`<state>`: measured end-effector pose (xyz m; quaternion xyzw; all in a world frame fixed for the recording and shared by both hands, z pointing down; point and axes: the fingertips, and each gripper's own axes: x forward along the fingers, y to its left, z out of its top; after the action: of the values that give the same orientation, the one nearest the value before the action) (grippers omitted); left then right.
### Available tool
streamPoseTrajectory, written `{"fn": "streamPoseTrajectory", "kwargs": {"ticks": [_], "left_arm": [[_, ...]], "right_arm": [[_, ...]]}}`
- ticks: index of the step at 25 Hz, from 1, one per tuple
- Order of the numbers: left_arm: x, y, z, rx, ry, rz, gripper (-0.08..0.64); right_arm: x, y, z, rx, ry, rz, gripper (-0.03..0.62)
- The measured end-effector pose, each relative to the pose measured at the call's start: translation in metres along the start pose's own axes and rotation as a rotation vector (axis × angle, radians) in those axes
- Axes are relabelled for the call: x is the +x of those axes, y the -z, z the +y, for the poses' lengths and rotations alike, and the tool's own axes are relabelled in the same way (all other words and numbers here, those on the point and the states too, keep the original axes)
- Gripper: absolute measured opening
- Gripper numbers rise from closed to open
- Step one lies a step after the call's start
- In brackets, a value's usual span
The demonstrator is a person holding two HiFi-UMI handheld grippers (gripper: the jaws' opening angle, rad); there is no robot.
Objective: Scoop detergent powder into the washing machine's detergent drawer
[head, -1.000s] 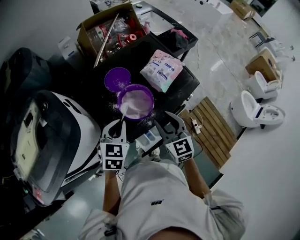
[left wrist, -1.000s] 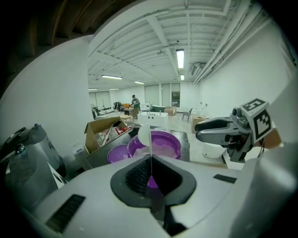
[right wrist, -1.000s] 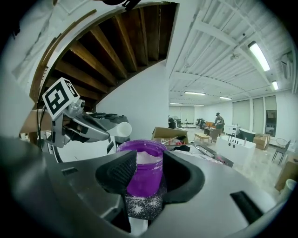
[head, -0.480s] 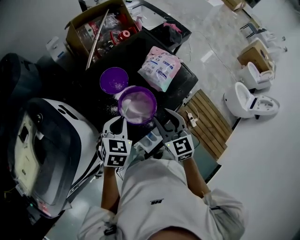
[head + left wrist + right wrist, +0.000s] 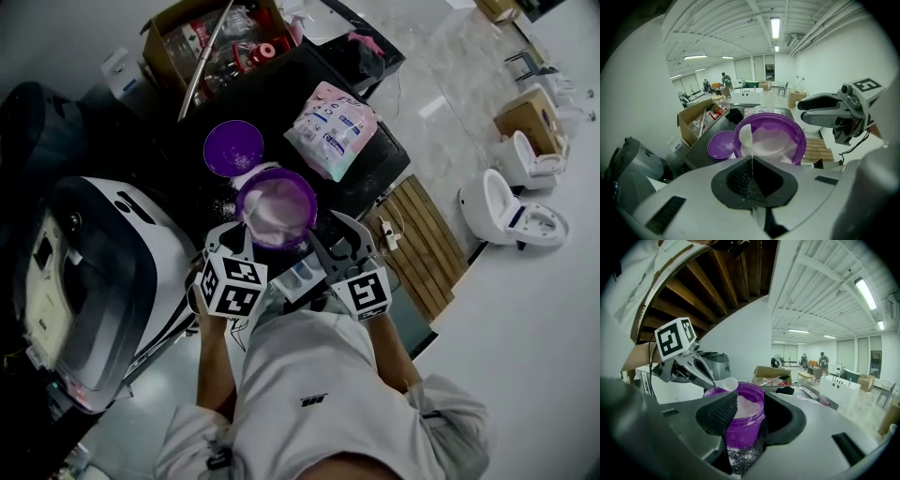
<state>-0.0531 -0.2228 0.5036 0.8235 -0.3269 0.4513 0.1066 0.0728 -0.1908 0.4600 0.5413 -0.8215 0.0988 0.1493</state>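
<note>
Your left gripper (image 5: 752, 164) is clamped on the thin handle of the white scoop (image 5: 745, 136). The scoop bowl sits at the rim of the purple tub (image 5: 277, 208), above the powder. Your right gripper (image 5: 747, 411) is closed on the tub wall. The tub stands on the dark worktop (image 5: 370, 173), just beside a purple lid (image 5: 232, 147).

I log the open purple tub (image 5: 277, 208) standing upright, nearly full of white powder, clamped in the right gripper (image 5: 747, 401), the white scoop (image 5: 746, 136) pinched by its thin handle in the left gripper (image 5: 752, 160) with its bowl at the tub's rim, and the pale detergent drawer (image 5: 300, 275) just beside the tub.
</note>
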Motion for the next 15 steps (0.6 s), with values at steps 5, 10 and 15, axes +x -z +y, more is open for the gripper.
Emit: {"fn": "streamPoseTrajectory", "kwargs": {"ticks": [5, 10, 15], "left_arm": [[0.008, -0.003, 0.000, 0.022, -0.022, 0.137, 0.016], [0.017, -0.004, -0.001, 0.016, -0.027, 0.236, 0.017], [0.032, -0.004, -0.008, 0.023, -0.015, 0.332, 0.016]], "right_arm": [[0.010, -0.004, -0.008, 0.003, -0.085, -0.009, 0.173], [0.018, -0.003, -0.016, -0.015, -0.157, -0.008, 0.173], [0.026, -0.007, -0.030, -0.039, -0.205, -0.052, 0.173]]}}
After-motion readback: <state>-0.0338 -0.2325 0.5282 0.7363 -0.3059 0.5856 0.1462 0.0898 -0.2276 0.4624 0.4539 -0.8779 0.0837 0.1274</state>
